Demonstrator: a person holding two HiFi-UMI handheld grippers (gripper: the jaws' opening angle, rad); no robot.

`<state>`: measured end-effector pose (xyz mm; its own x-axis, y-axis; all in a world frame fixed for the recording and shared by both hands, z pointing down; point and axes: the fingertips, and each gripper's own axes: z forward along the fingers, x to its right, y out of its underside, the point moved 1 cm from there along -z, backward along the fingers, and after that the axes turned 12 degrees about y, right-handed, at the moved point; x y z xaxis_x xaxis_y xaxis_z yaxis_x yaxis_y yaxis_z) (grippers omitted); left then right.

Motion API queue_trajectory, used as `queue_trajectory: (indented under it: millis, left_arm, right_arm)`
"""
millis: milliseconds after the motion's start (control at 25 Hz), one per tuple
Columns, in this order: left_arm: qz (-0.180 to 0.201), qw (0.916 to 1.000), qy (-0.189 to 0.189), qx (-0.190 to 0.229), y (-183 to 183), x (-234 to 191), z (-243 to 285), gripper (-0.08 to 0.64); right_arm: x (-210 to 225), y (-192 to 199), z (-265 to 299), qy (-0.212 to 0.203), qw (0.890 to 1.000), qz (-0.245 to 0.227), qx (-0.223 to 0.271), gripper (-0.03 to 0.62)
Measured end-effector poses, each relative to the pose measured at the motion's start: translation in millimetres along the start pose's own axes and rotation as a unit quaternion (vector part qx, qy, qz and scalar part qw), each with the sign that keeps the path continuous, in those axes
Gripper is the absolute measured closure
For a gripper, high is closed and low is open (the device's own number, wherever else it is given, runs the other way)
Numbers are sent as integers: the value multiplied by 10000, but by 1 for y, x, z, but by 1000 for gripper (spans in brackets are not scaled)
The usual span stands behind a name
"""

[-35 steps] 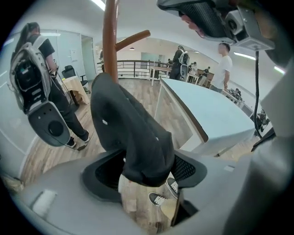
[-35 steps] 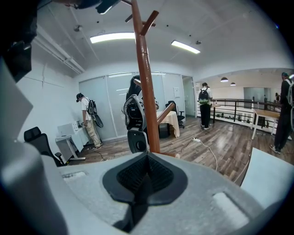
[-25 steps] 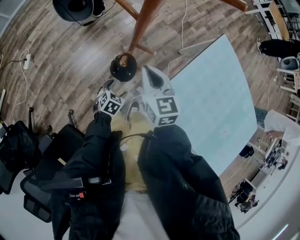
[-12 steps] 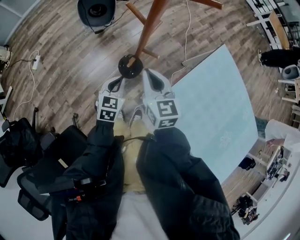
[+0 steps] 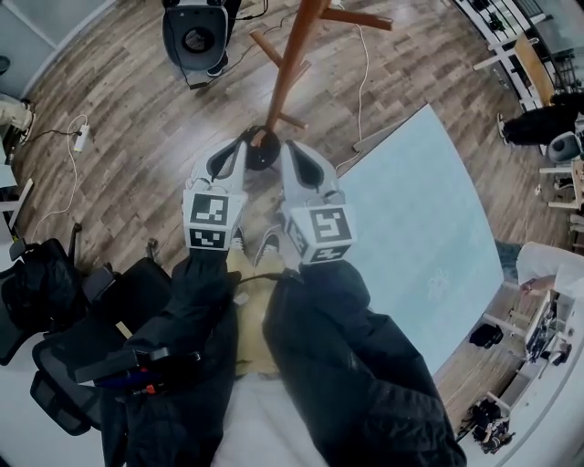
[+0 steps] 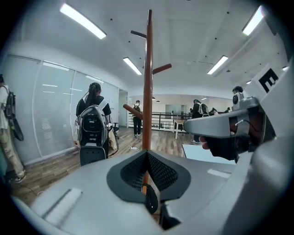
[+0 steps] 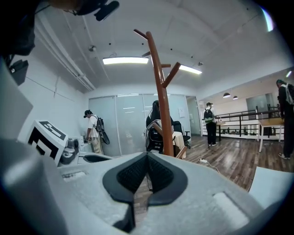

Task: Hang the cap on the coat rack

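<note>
The brown wooden coat rack [image 5: 297, 55] rises just ahead of both grippers; its pole also fills the middle of the left gripper view [image 6: 147, 92] and stands in the right gripper view [image 7: 161, 92]. A black cap [image 5: 255, 157] sits on a low peg of the rack, partly hidden between the gripper tips. My left gripper [image 5: 233, 157] [image 6: 148, 153] is shut, its pads meeting with nothing between them. My right gripper [image 5: 297, 157] [image 7: 148, 156] is shut too and empty. A small dark shape shows under the left pads; I cannot tell what it is.
A black office chair with a backpack [image 5: 196, 27] [image 6: 92, 133] stands behind the rack. A pale table [image 5: 411, 210] lies to the right, and a dark chair [image 5: 55, 301] at the lower left. Cables cross the wooden floor. People stand in the background.
Both grippers have moved forward, close to the rack's pole, and now flank the cap. The cap stays on its peg.
</note>
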<state>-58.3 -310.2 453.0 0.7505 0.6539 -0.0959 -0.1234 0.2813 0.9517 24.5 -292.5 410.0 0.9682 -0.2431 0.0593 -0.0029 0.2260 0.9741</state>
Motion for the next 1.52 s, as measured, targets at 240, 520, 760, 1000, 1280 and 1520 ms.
queue_trajectory:
  millis: [240, 520, 760, 1000, 1280, 1520]
  left_arm:
    - [63, 9995, 61, 303, -43, 12, -11, 558]
    - [149, 9981, 186, 568, -81, 25, -11, 558]
    - [314, 9971, 178, 672, -98, 29, -9, 558]
    - [376, 9962, 203, 759, -110, 38, -1, 558]
    - [445, 9959, 163, 777, -117, 41, 7, 558]
    - [485, 9959, 114, 760, -120, 39, 8, 558]
  right_arm:
    - [-1, -31, -14, 95, 9993, -21, 372, 598]
    - [6, -56, -23, 217, 9976, -54, 654, 598]
    - [13, -67, -26, 261, 9965, -84, 792, 598]
    - [23, -76, -26, 227, 9956, -113, 906, 600]
    - [29, -81, -21, 165, 9951, -144, 962, 600]
    - [27, -85, -18, 82, 9947, -122, 1019, 600]
